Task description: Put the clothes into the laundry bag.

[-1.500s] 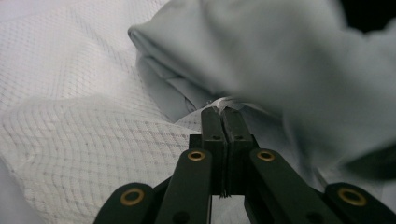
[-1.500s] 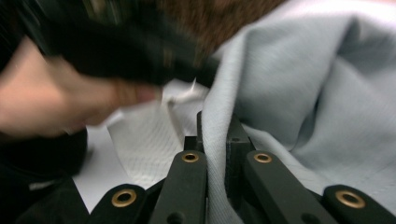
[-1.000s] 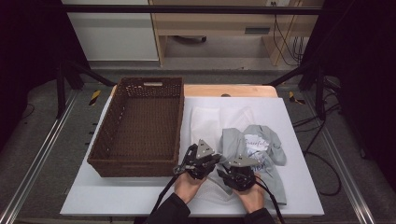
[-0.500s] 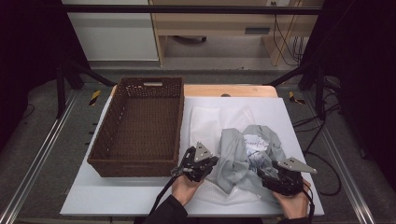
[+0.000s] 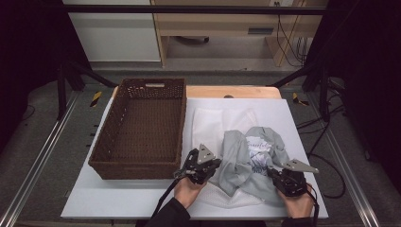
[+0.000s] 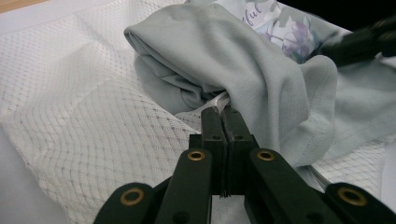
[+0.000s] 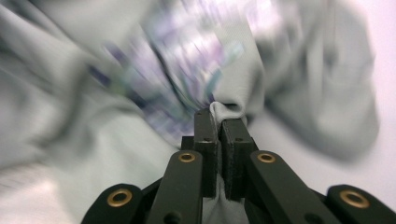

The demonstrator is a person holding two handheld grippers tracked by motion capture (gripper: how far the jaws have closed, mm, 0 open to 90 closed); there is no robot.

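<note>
Since the earlier frames the right hand-held gripper point(image 5: 273, 173) has swung from beside the left one out to about 4 o'clock of the shirt point(image 5: 250, 163), its jaws having just closed, and a fold of grey cloth sits between them in the right gripper view. Largest first: the white table point(image 5: 118, 203) carries a brown basket point(image 5: 142, 127) at 9 o'clock of the shirt, then a white mesh cloth point(image 5: 213, 120) spread under the shirt, then the crumpled grey shirt itself with its flower print point(image 5: 259, 150) facing up. The left hand-held gripper point(image 5: 213, 164), at 8 o'clock of the shirt, is pressed together on the shirt's edge. I judge the shirt light, soft and limp: it will sag and bunch, so pinching hems or corners well apart, as now, should let it be pulled flat.
</note>
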